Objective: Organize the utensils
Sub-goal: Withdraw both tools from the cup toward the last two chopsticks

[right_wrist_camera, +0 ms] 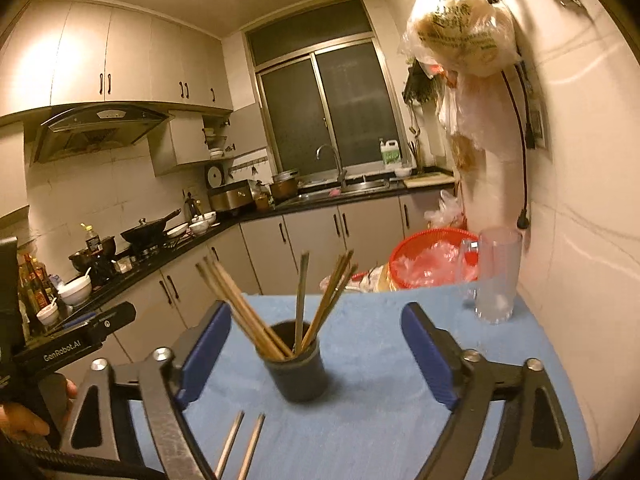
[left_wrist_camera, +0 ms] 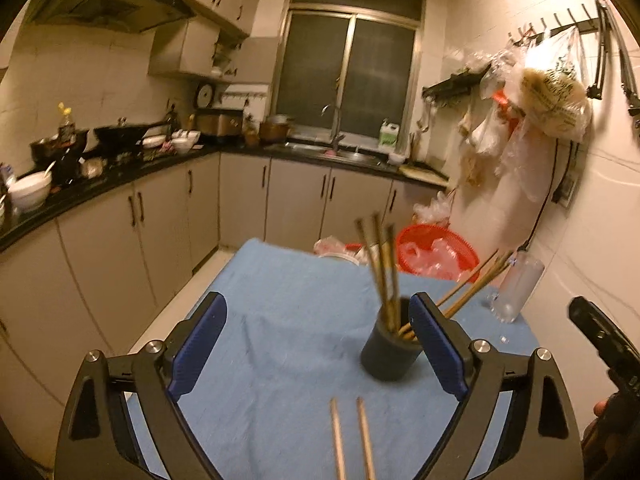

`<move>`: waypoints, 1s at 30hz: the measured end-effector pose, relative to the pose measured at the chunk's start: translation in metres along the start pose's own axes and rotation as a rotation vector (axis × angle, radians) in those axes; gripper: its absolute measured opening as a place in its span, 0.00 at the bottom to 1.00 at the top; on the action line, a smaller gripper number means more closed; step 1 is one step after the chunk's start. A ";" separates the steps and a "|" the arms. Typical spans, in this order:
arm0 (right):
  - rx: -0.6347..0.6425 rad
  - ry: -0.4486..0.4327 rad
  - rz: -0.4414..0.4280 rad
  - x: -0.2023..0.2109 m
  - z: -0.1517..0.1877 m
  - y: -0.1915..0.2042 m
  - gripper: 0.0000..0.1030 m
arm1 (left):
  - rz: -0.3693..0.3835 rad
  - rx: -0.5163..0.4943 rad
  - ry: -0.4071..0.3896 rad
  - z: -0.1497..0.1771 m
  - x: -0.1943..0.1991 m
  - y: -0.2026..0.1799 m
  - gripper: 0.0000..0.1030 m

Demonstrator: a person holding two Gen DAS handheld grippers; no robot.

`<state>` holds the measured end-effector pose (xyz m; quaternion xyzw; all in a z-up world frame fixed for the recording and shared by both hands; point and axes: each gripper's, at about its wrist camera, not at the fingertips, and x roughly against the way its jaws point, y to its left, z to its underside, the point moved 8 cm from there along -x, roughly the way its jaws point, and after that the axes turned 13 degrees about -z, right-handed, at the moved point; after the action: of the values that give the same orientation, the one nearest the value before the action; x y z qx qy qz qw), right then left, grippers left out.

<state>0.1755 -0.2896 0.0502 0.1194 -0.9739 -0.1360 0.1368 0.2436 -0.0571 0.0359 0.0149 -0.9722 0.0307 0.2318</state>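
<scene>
On blue cloth [right_wrist_camera: 360,420], L to R: L gripper [left_wrist_camera: 318,338] jaws wide apart, nothing gripped, dark cup [left_wrist_camera: 390,346] sits just inside its R pad. Cup upright mid-table w/ chopsticks [right_wrist_camera: 256,316] fanned out of it. Two loose sticks [left_wrist_camera: 352,440] lie flat on cloth near cam, apart from cup. R gripper [right_wrist_camera: 316,352] also released, wide, cup between pads but not touched. Clear glass [right_wrist_camera: 498,276] far R by wall; red basket [right_wrist_camera: 432,258] behind table.
</scene>
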 end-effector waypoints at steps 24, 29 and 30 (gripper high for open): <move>-0.102 0.235 -0.016 -0.024 0.088 -0.018 0.77 | 0.025 -0.113 0.571 0.136 -0.104 -0.008 0.70; -0.120 0.280 -0.031 -0.039 0.098 -0.018 0.68 | 0.054 -0.145 0.631 0.135 -0.129 -0.027 0.57; -0.122 0.294 -0.037 -0.044 0.100 -0.017 0.67 | 0.062 -0.149 0.644 0.136 -0.134 -0.031 0.54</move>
<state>0.1900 -0.2709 -0.0576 0.1476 -0.9309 -0.1783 0.2824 0.3030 -0.0947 -0.1442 -0.0424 -0.8486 -0.0303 0.5265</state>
